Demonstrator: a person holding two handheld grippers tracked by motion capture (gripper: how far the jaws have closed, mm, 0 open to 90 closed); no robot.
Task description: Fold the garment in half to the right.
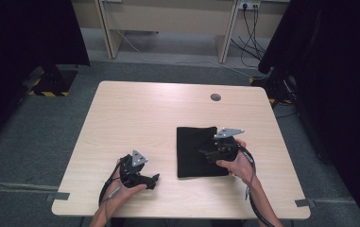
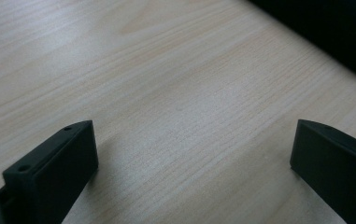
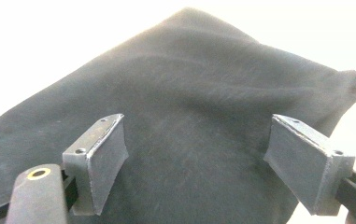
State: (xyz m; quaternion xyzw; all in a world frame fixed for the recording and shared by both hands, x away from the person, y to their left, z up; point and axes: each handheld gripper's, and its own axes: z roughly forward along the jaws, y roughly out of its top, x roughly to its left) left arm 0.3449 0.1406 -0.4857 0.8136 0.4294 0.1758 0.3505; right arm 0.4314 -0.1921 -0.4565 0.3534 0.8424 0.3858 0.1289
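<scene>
Standing well apart, the jaws of the right gripper (image 3: 195,161) frame a black cloth (image 3: 199,135) in the right gripper view, one jaw at lower left of the frame and the other at lower right, with nothing clamped between them. Dark fabric spreads under and beyond both jaws, rising to a soft peak near the top centre and ending in a small bunched corner at the right edge; whether the pads touch the fabric is not clear. In the high view that right gripper (image 1: 206,153) sits over the right-hand part of the cloth (image 1: 194,149), which lies flat as a dark, roughly rectangular patch right of the centre of the table (image 1: 135,118), toward its near edge. The right hand (image 1: 238,163) holds the gripper from the right side of the frame.

Jaws of the left gripper (image 2: 192,163) are also wide apart in the left gripper view, one at lower left and one at lower right, with bare pale wood grain between them and a dark strip of cloth (image 2: 334,32) in the upper right corner. Seen from above, the left gripper (image 1: 155,180) rests low near the table's near edge, left of the cloth and apart from it, held by the left hand (image 1: 123,187).
</scene>
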